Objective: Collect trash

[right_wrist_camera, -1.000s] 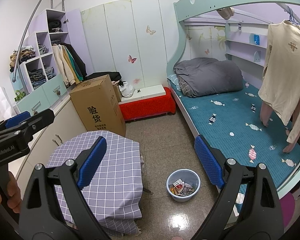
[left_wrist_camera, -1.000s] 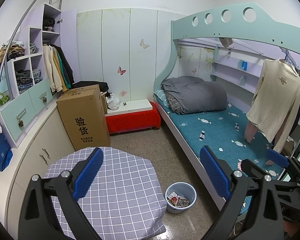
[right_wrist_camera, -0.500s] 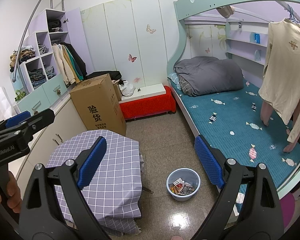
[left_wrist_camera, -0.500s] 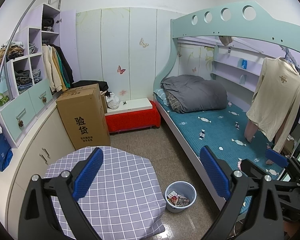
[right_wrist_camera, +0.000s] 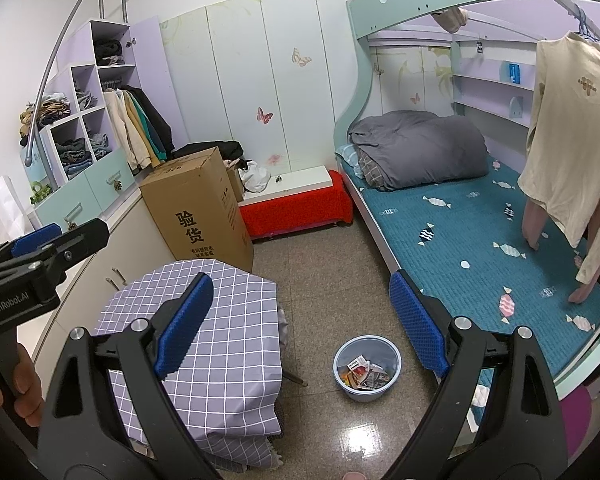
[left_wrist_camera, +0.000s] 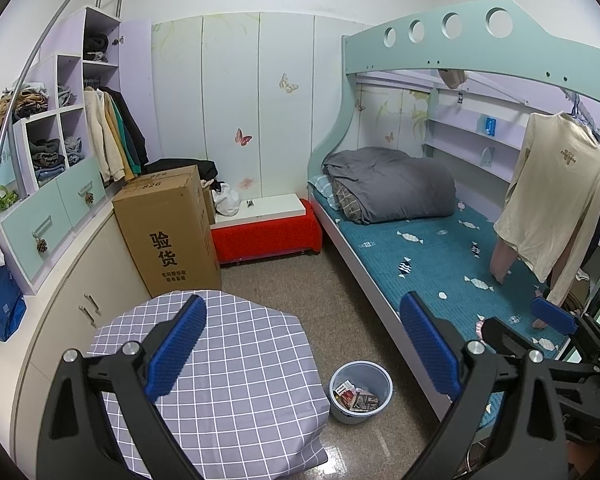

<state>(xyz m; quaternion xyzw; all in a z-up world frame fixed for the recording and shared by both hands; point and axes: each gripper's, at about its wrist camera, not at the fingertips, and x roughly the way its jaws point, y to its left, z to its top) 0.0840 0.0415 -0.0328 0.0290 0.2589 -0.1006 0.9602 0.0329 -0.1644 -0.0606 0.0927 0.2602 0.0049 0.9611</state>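
Blue plastic is the bin (left_wrist_camera: 361, 391) on the floor (left_wrist_camera: 300, 292), between the table (left_wrist_camera: 236, 380) with its grey checked cloth and the lower bed (left_wrist_camera: 440, 256). It holds the trash (left_wrist_camera: 354, 396): crumpled papers and wrappers, lying at its bottom. Both grippers hang above the room and look down at it. The left gripper (left_wrist_camera: 304, 348) has its jaws wide apart, with nothing between them. The right gripper (right_wrist_camera: 302, 326) is the same, jaws apart and empty. In the right view a hand (right_wrist_camera: 18, 384) holds the handle of the left gripper at the left edge. Compared with half a second ago, almost nothing differs: the bin, the cardboard box (left_wrist_camera: 168, 228) and the red bench (left_wrist_camera: 266, 234) sit in the same places, and both grippers have kept their opening and position.
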